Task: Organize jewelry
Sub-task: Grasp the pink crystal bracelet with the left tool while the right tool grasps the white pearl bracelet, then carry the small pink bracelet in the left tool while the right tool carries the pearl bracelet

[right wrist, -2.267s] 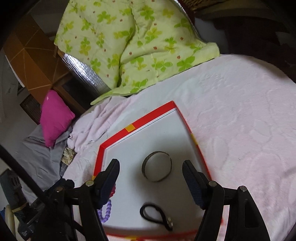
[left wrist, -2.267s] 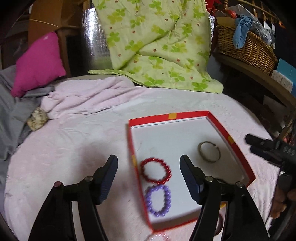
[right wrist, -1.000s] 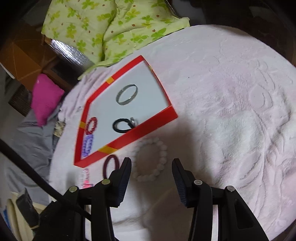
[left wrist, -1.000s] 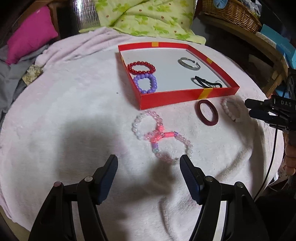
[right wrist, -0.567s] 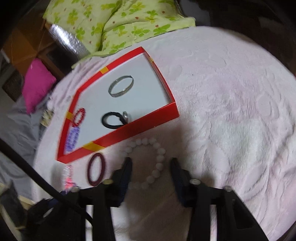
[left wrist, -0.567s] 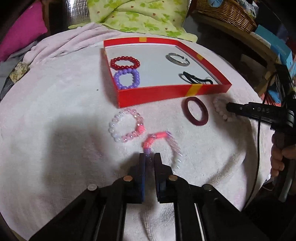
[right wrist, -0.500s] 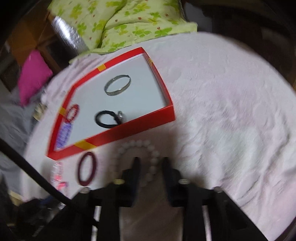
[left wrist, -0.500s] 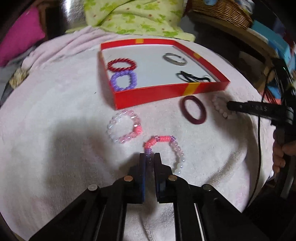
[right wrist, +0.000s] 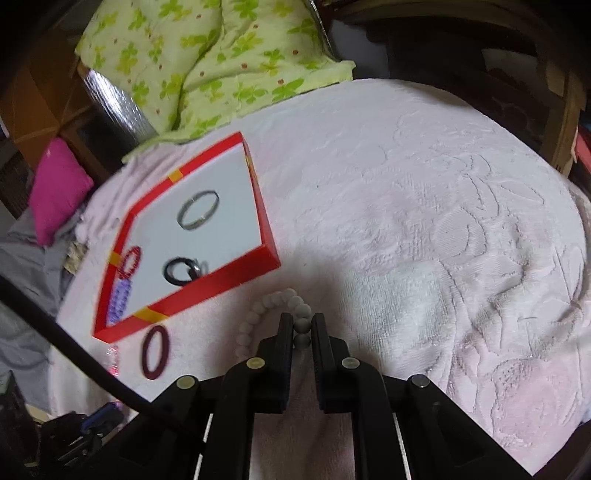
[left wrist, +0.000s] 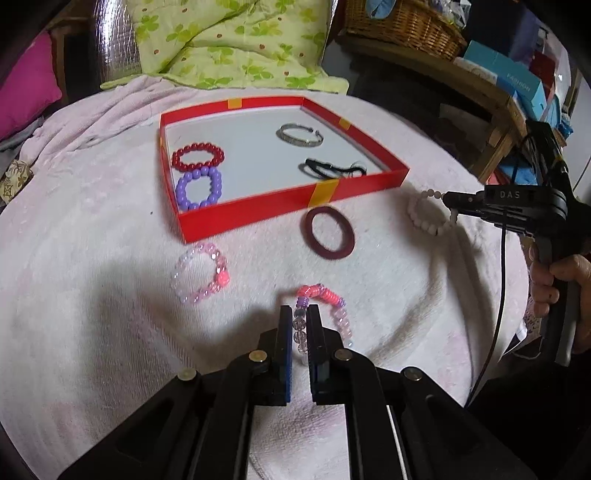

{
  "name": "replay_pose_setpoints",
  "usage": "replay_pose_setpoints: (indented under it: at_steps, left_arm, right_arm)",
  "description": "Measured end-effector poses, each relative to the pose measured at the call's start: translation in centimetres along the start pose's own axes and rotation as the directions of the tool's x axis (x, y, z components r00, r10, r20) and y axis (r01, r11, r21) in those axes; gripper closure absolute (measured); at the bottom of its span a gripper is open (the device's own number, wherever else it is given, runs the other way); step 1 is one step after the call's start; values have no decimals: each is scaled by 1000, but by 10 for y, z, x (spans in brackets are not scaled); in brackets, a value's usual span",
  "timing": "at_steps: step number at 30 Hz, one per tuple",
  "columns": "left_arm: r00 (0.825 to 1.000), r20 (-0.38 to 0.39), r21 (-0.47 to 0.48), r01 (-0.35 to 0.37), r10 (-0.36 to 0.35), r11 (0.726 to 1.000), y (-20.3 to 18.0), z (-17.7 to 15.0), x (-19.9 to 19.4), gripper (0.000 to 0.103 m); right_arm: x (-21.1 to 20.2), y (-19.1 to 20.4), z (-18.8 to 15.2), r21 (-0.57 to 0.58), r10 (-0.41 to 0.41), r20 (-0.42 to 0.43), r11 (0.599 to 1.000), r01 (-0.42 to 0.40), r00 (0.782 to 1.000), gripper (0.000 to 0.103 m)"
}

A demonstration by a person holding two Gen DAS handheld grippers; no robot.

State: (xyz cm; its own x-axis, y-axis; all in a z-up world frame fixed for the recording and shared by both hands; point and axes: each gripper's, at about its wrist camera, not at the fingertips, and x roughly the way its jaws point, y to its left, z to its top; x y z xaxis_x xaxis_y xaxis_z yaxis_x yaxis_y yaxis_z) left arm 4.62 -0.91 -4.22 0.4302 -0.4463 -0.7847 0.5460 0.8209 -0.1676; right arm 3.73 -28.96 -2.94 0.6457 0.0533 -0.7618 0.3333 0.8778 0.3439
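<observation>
My left gripper (left wrist: 299, 317) is shut on a pink and clear bead bracelet (left wrist: 325, 299) and holds it just above the pale cloth. My right gripper (right wrist: 302, 325) is shut on a white bead bracelet (right wrist: 275, 306), also seen in the left wrist view (left wrist: 424, 218). The red tray (left wrist: 288, 214) holds a red bead bracelet (left wrist: 198, 156), a purple bead bracelet (left wrist: 198, 187), a silver bangle (left wrist: 300, 134) and a black hair tie (left wrist: 332, 170). A dark red ring (left wrist: 327, 236) and a pale pink bead bracelet (left wrist: 201, 275) lie on the cloth in front of the tray.
A green floral quilt (left wrist: 229, 48) lies behind the tray, a magenta pillow (left wrist: 26, 88) at the far left. A wicker basket (left wrist: 402, 26) and boxes (left wrist: 517, 85) stand on a wooden shelf at the right. The cloth (right wrist: 424, 221) stretches right of the tray.
Both grippers came back from over the tray to the front of the cloth and shut, the left on the pink and clear bracelet, the right on the white one. Both bracelets are lifted.
</observation>
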Motion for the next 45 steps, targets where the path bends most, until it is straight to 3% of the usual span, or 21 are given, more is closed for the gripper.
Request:
replay_pose_setpoints:
  at_steps: [7, 11, 21, 29, 36, 43, 45]
  left_arm:
    - [998, 58, -9, 38, -37, 999, -4, 8, -12, 96]
    - [995, 83, -20, 54, -52, 998, -3, 12, -17, 96]
    - [989, 127, -20, 77, -74, 997, -8, 20, -29, 96]
    - [981, 172, -7, 90, -87, 996, -13, 26, -36, 96]
    - [959, 263, 33, 105, -110, 994, -19, 31, -53, 96]
    - [919, 368, 41, 139, -144, 989, -18, 40, -72, 96]
    - [918, 369, 40, 144, -148, 989, -18, 46, -71, 95]
  right_arm:
    - [-24, 0, 2, 28, 169, 65, 985, -171, 984, 92]
    - [-29, 4, 1, 29, 227, 85, 973, -230, 970, 92]
    - [-39, 13, 4, 18, 305, 159, 950, -312, 939, 92]
    - [-43, 11, 6, 20, 314, 190, 946, -323, 930, 92]
    - [-53, 13, 10, 11, 340, 249, 935, -354, 907, 92]
    - [-51, 23, 19, -11, 359, 276, 929, -370, 892, 92]
    - [-49, 28, 23, -25, 361, 282, 929, -369, 889, 92]
